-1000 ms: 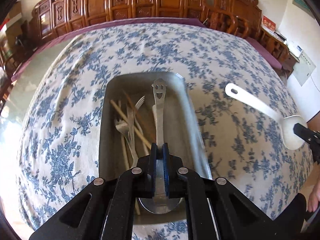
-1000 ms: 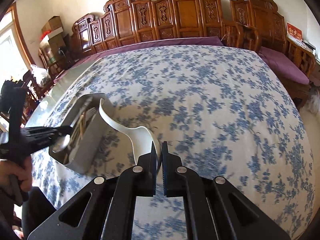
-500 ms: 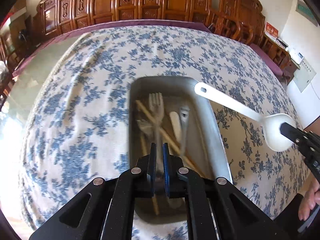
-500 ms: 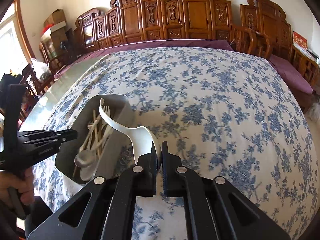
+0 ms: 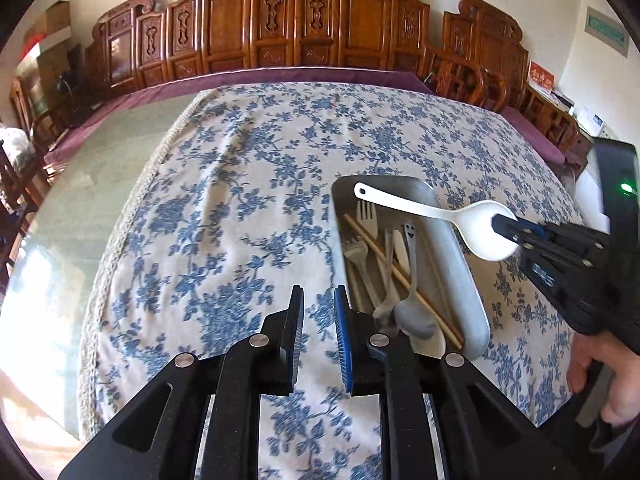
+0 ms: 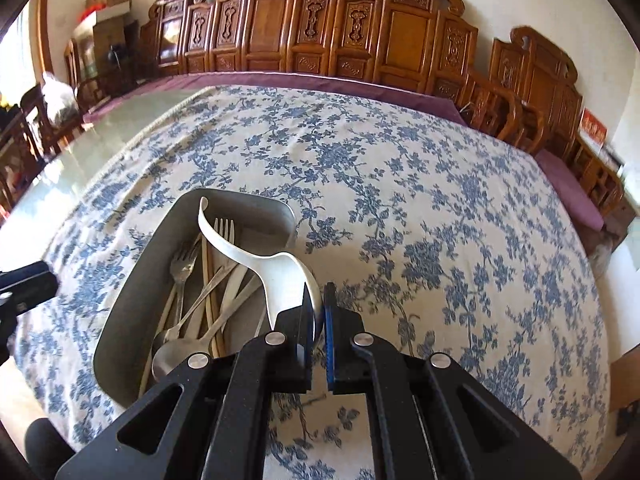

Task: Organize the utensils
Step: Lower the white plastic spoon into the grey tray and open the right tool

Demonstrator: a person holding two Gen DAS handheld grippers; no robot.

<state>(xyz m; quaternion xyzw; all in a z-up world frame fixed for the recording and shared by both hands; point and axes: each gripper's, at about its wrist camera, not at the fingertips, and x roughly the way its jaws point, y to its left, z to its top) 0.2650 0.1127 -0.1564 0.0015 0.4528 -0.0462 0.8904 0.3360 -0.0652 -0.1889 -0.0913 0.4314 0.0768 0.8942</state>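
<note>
1. Two black two-finger grippers worked over the table. At the bottom centre of the left wrist view, the left gripper (image 5: 318, 328) had just been opening; its jaws stood apart with only cloth showing between them.
2. At the lower centre of the right wrist view, the right gripper (image 6: 318, 320) was clamped on the bowl of a white plastic serving spoon (image 6: 280, 268).
3. Just beyond, the spoon's curved handle reached over the grey rectangular metal tray (image 6: 132, 284), which already held steel forks (image 6: 182, 264), a steel spoon with a smiley-face handle (image 5: 412, 280) and wooden chopsticks (image 6: 208, 280).
4. Judged step: carrying the white spoon in for deposit. The next move likely calls for lowering it lengthwise inside the tray walls, then parting the jaws.
5. Farther up, the blue floral tablecloth (image 6: 400, 184) stretched to the carved wooden chairs (image 6: 340, 36).
</note>
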